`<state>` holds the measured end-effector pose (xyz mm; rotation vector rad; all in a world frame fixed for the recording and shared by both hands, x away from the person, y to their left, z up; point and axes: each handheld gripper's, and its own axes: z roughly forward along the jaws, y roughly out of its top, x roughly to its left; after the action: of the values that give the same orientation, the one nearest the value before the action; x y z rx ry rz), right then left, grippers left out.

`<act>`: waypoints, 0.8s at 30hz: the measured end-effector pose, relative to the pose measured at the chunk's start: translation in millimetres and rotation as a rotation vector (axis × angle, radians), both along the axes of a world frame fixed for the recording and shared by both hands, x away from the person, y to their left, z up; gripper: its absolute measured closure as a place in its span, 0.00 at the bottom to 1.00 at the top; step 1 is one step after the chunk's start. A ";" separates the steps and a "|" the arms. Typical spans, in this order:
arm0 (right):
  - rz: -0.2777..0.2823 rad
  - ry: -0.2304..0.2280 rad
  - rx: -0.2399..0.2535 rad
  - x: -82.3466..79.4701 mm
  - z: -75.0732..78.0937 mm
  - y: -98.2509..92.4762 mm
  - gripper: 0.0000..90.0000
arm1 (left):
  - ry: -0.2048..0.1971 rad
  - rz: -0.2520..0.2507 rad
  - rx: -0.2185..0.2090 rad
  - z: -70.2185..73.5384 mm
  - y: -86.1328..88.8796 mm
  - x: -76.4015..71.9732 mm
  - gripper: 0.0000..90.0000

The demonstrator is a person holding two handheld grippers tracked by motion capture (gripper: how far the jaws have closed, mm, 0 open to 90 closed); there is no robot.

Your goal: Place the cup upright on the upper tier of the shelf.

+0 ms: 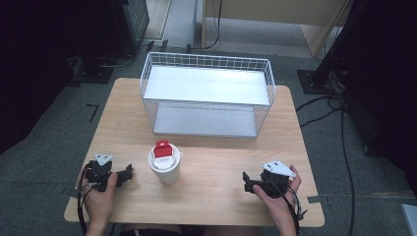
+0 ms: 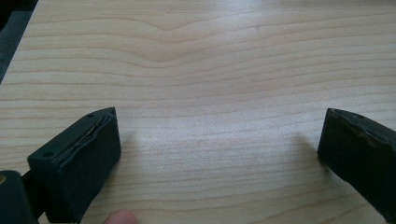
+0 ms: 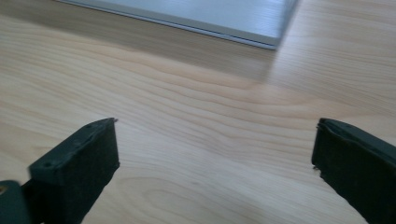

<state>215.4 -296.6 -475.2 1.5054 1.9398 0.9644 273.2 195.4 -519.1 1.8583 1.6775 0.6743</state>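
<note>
White paper cup (image 1: pixel 165 168) with a red-and-white carton inside stands on the surface (image 1: pixel 216 196) between your hands; light, crushable, so grip mid-wall gently; left gripper (image 1: pixel 129 173) and right gripper (image 1: pixel 246 181) fingers spread wide, empty

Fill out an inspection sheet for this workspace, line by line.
Surface: wooden table, bare grain between both grippers' jaws.
Job's things: white cup with a red-and-white item inside, near the front; white wire shelf rack behind it, shelves bare.
Clutter: nothing seen.
Grippers: left gripper and right gripper both open, hand-held, low at the table, holding nothing.
Cables: black cables on the floor, right.
Surroundings: grey carpet, dark stands.
</note>
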 end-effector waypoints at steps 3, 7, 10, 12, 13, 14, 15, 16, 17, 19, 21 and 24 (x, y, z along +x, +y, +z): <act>0.024 -0.005 0.010 1.4 3.8 16.4 0.00 | 0.000 0.000 0.000 0.0 0.0 0.0 0.00; 0.072 -0.020 0.025 3.5 8.9 36.8 0.00 | 0.000 0.000 0.000 0.0 0.0 0.0 0.00; 0.096 -0.042 0.016 5.1 12.4 52.0 0.00 | 0.000 0.000 0.000 0.0 0.0 0.0 0.00; 0.119 -0.058 0.025 6.7 15.8 68.3 0.00 | 0.000 0.000 0.000 0.0 0.0 0.0 0.00; 0.119 -0.058 0.025 6.7 15.8 68.3 0.00 | 0.000 0.000 0.000 0.0 0.0 0.0 0.00; 0.129 -0.062 0.028 7.4 16.7 73.5 0.00 | 0.000 0.000 0.000 0.0 0.0 0.0 0.00; 0.139 -0.064 0.030 8.1 17.4 78.8 0.00 | 0.000 0.000 0.000 0.0 0.0 0.0 0.00; 0.162 -0.068 0.033 9.3 18.7 89.2 0.01 | 0.000 0.000 0.000 0.0 0.0 0.0 0.00; 0.162 -0.068 0.033 9.3 18.7 89.2 0.01 | 0.000 0.000 0.000 0.0 0.0 0.0 0.00; 0.181 -0.075 0.034 10.0 19.7 99.9 0.01 | 0.000 0.000 0.000 0.0 0.0 0.0 0.00; 0.208 -0.083 0.035 10.4 20.2 109.9 0.01 | 0.000 0.000 0.000 0.0 0.0 0.0 0.00; 0.232 -0.087 0.042 11.4 19.7 124.6 0.01 | 0.000 0.000 0.000 0.0 0.0 0.0 0.00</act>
<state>226.7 -172.0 -455.5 1.2567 2.0746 1.1560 273.2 195.3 -519.1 1.8579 1.6773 0.6745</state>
